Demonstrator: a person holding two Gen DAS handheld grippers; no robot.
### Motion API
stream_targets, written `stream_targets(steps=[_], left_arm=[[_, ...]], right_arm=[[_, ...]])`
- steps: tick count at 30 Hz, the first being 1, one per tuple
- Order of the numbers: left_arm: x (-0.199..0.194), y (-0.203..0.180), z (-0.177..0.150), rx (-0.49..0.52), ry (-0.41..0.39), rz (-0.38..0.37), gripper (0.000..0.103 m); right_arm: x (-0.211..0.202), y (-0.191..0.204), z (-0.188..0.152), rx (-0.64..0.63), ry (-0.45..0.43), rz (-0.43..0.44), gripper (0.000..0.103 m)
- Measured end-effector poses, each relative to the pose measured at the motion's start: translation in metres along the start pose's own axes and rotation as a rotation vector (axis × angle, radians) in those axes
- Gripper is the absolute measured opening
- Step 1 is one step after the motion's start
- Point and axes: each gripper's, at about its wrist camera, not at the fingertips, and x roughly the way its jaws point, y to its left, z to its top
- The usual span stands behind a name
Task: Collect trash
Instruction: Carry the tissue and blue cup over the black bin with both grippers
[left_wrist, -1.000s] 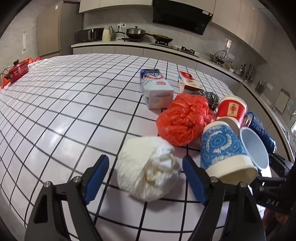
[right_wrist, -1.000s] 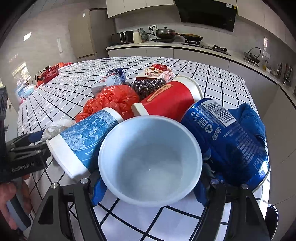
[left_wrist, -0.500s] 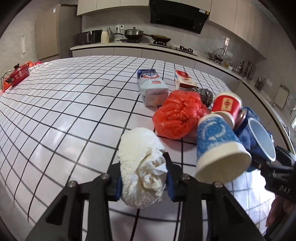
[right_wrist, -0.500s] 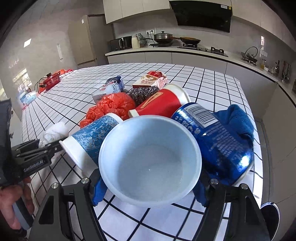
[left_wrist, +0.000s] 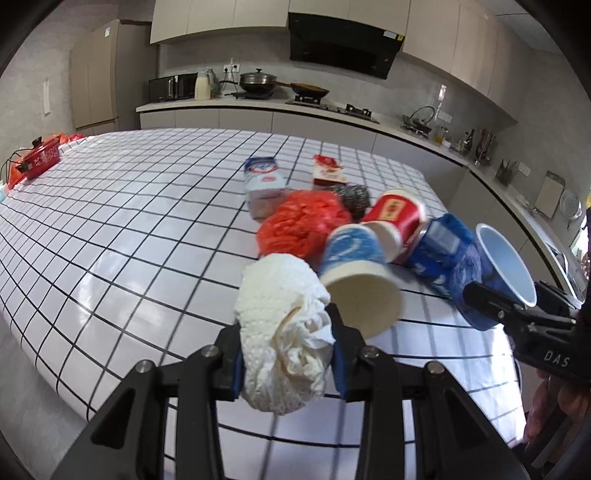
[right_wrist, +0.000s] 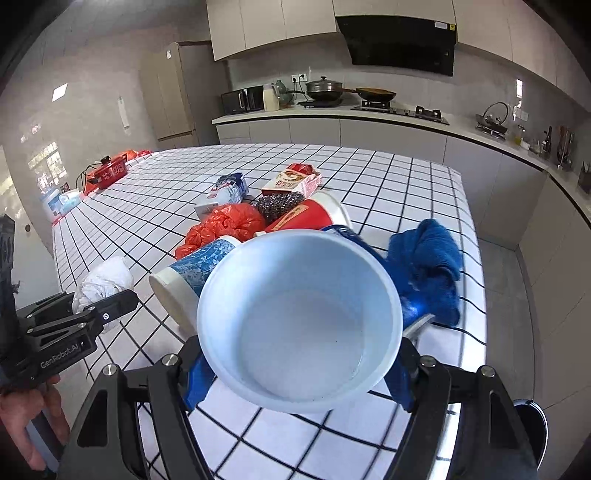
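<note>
My left gripper is shut on a crumpled white paper towel and holds it above the table. My right gripper is shut on a light blue paper cup, mouth toward the camera, also lifted; the cup shows in the left wrist view. On the checked table lie a blue patterned cup on its side, a red cup, a red plastic bag, a blue can and a blue cloth.
A steel scourer, a white-blue packet and a red carton lie behind the heap. A red pot stands at the far left. A dark bin rim shows below the table's right edge. Kitchen counters run behind.
My left gripper closed on the paper towel and raised it off the table. My right gripper lifted the light blue cup up and away from the can.
</note>
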Motion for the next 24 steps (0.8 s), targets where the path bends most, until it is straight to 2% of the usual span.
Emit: stream_targets(steps=[11, 24], left_arm=[[-0.025, -0.067, -0.004, 0.069, -0.029, -0.066, 0.038], [-0.028, -0.178, -0.018, 0.201, -0.020, -0.224, 0.038]], right_arm=[[-0.060, -0.038, -0.013, 0.035, -0.058, -0.037, 0.077], [-0.142, -0.131, -0.061, 0.149, -0.086, -0.198, 0.077]])
